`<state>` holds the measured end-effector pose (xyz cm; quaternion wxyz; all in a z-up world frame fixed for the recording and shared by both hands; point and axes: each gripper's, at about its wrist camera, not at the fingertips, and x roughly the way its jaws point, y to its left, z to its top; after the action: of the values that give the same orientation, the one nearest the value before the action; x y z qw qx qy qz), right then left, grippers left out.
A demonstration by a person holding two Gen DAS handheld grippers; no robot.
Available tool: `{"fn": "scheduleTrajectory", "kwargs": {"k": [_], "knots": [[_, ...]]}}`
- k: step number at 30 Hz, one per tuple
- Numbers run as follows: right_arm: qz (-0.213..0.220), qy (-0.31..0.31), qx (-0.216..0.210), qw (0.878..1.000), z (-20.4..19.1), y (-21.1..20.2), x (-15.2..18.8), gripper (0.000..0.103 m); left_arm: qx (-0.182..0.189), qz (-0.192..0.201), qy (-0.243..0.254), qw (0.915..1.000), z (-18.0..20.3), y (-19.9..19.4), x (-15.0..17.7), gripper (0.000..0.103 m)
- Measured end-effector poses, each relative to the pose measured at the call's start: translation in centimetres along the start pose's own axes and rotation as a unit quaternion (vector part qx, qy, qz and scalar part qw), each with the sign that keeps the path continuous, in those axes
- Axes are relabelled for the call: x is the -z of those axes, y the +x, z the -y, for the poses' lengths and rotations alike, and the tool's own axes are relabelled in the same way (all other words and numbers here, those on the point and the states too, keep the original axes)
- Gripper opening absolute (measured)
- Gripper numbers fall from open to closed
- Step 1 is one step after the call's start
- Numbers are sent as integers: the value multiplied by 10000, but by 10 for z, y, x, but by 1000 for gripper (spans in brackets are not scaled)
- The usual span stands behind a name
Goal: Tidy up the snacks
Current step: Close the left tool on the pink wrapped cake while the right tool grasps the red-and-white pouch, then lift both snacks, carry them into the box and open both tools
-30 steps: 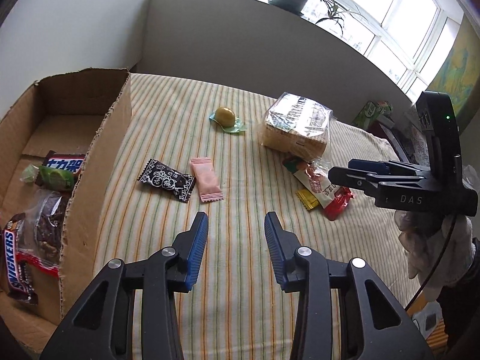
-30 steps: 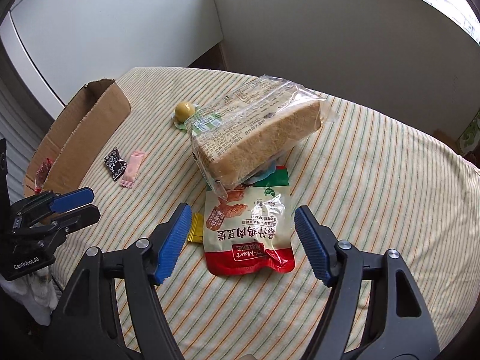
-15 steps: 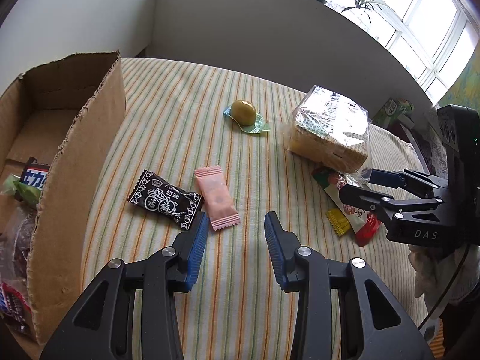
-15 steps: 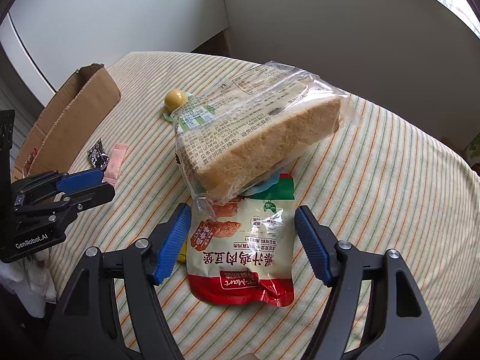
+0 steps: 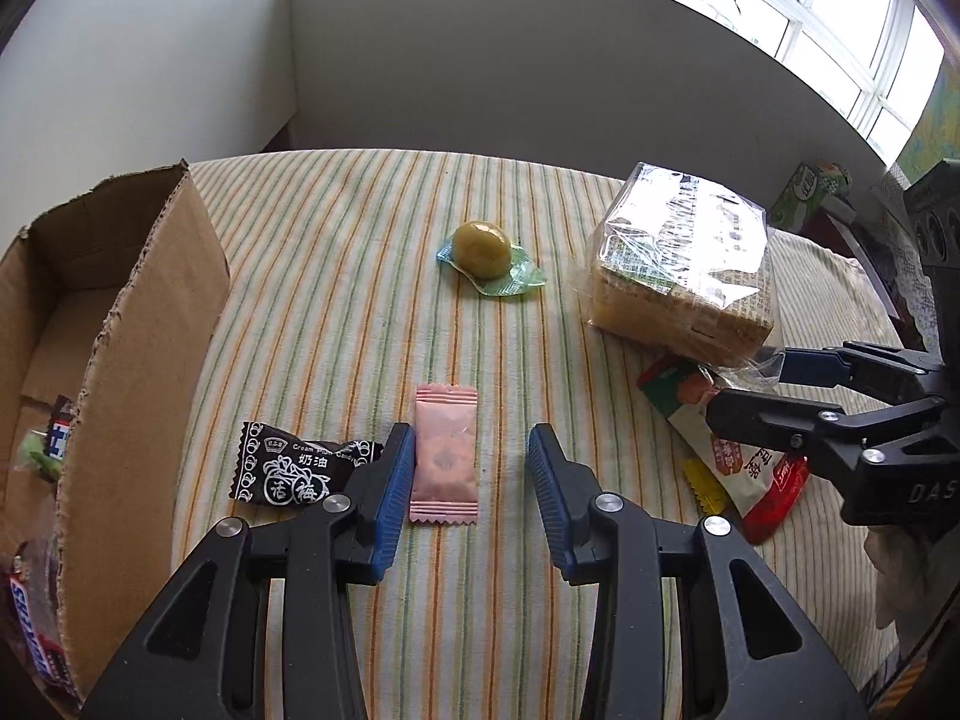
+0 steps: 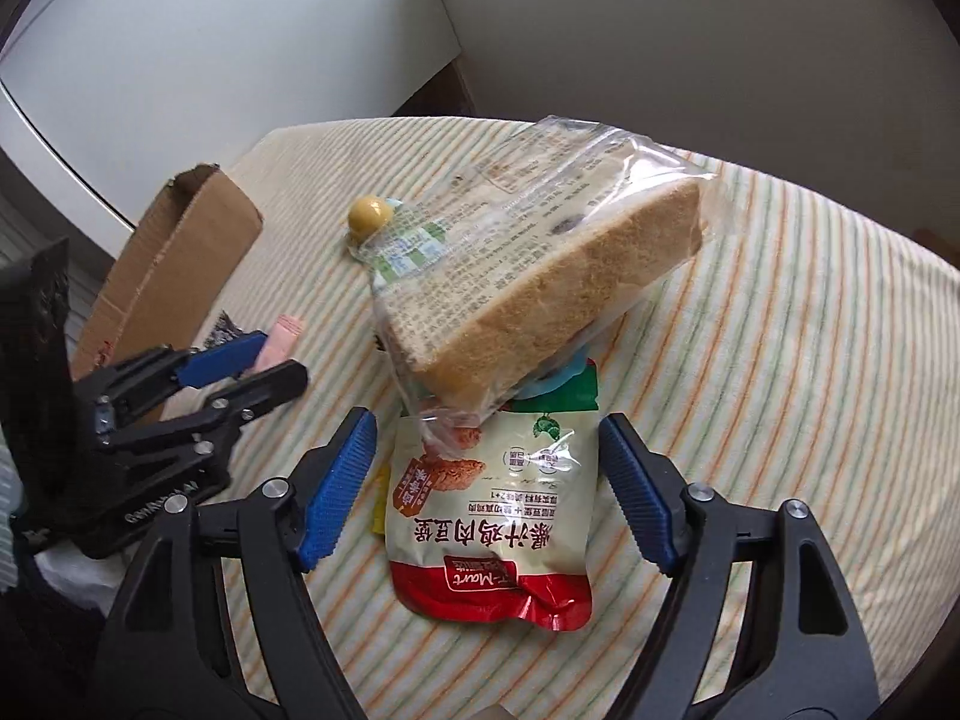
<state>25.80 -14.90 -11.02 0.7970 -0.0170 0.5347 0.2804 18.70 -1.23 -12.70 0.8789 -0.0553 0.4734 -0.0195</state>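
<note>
My left gripper (image 5: 470, 483) is open, its jaws on either side of a pink candy packet (image 5: 445, 459) that lies flat on the striped tablecloth. A black plum-candy packet (image 5: 294, 471) lies just left of it. My right gripper (image 6: 489, 489) is open around a red-and-white snack pouch (image 6: 495, 519), whose top is under a bagged bread loaf (image 6: 528, 282). A small yellow packet (image 5: 708, 483) lies beside the pouch. A yellow round sweet on a green wrapper (image 5: 483, 252) lies farther back.
An open cardboard box (image 5: 126, 360) stands at the left edge of the table, with Snickers (image 5: 36, 630) and other snacks inside. A green carton (image 5: 810, 195) and clutter sit beyond the table at far right. A wall runs behind the table.
My left gripper has moved forward and now straddles the pink packet. My right gripper has moved closer over the pouch. Both stay open.
</note>
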Motion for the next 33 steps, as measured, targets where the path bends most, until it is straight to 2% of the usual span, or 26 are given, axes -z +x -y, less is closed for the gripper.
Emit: {"fn": "scheduleTrajectory", "kwargs": {"k": [3,6,11,15,19,24,26,33], "knots": [[86,-455,912,9948,-10,4,-4,80,3,-1,24,10000,2,2,-4,37],[-50,-505,768,9958,-11,8,-3,80,-8,-5,66,10000,4,5,-5,35],[-179,-830,830,9929,-25,16,2,80,-11,30,74,10000,4,4,-4,30],[-238,-1173,1038,9874,-32,16,11,80,17,42,86,10000,4,4,-1,25],[-268,-1084,1011,9886,-24,12,13,80,60,39,61,10000,-1,0,1,18],[-251,-923,1012,9903,-10,3,18,76,136,43,136,9998,0,-3,6,18],[-235,-847,998,9911,-4,-2,22,71,190,39,154,9997,3,-4,7,18],[-23,-217,612,9979,21,-21,35,67,465,-8,116,9989,7,-11,18,18]]}}
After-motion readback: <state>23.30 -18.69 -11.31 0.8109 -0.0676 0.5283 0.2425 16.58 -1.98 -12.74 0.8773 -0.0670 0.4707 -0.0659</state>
